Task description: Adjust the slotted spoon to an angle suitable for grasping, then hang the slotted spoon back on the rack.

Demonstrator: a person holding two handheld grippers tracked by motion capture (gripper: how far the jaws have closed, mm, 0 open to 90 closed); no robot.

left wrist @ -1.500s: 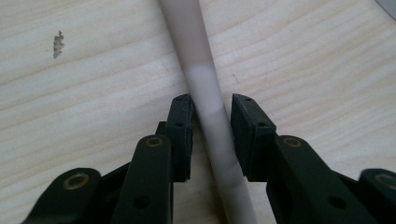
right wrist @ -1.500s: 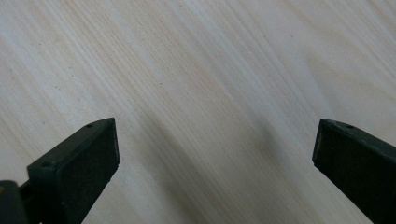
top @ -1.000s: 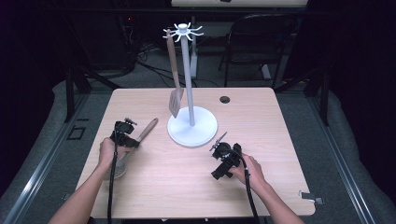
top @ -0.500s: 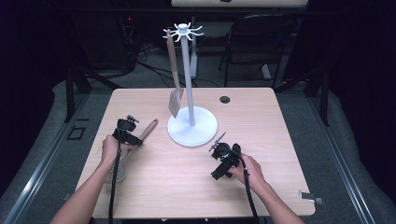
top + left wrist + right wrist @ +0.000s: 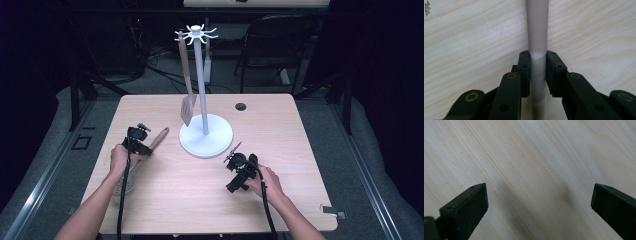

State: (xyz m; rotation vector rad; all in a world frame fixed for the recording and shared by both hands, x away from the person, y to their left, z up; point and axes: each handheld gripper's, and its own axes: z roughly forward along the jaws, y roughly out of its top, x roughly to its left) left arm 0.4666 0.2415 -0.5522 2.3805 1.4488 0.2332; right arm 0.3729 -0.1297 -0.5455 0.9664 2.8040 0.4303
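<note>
1. Left gripper [image 5: 142, 142]: at the left part of the counter [image 5: 300, 150], held in the person's left hand [image 5: 119, 159]. Its jaws have just been closing, and in the left gripper view both pads press on the pale handle [image 5: 537, 37] of a utensil, one on each side; clenched on the handle.
2. Utensil with wooden handle [image 5: 156, 141]: lies flat on the counter, handle end toward the white stand, its other end partly hidden under the left hand and cable.
3. Right gripper [image 5: 234, 152]: at the right front of the counter, held in the right hand [image 5: 267, 182], pointing toward the stand's base. In the right gripper view its jaws stand wide apart over bare wood; released, grasping nothing.
4. White stand [image 5: 205, 135]: round base near the counter's middle, upright pole, hooked arms at the top.
5. Wooden spatula [image 5: 186, 85]: hangs from one hook, blade down, just beside the pole.
6. Counter: light wood, with a small dark round hole [image 5: 240, 106] near the far edge.
</note>
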